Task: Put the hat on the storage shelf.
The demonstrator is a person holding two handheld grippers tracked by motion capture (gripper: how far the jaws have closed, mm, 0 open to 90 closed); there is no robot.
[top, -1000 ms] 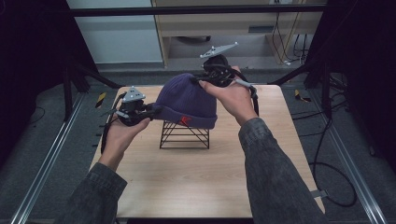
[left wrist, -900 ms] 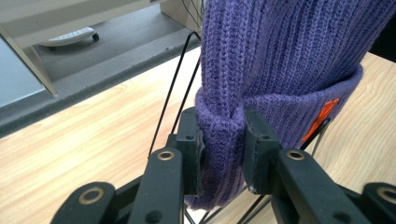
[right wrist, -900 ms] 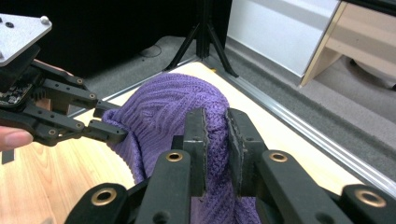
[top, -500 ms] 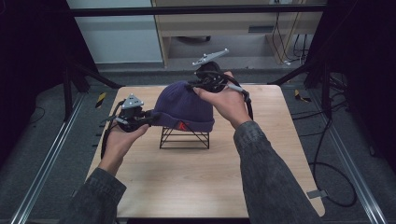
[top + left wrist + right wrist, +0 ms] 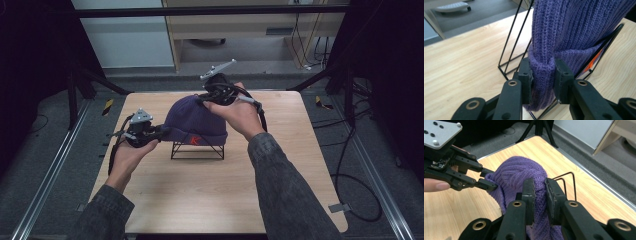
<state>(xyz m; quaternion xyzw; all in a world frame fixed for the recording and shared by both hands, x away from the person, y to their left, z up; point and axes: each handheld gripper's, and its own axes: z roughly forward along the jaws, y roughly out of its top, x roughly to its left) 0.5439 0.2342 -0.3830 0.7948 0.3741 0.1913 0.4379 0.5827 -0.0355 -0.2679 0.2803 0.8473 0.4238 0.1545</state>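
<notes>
Probably lab: floor rails (image 5: 42, 186), cables (image 5: 350, 165)

I'm seeing right gripper (image 5: 206, 98) shifting left and back with beanie (image 5: 192, 120) crown; left gripper (image 5: 161, 131) dragging cuff lower over wire stand (image 5: 197, 149).

Purple knit hat (image 5: 192, 120) draped over black wire stand (image 5: 197, 150) at table (image 5: 200, 200) centre, held at 9 o'clock by left gripper (image 5: 159, 132), at 1 o'clock by right gripper (image 5: 202, 100).
</notes>
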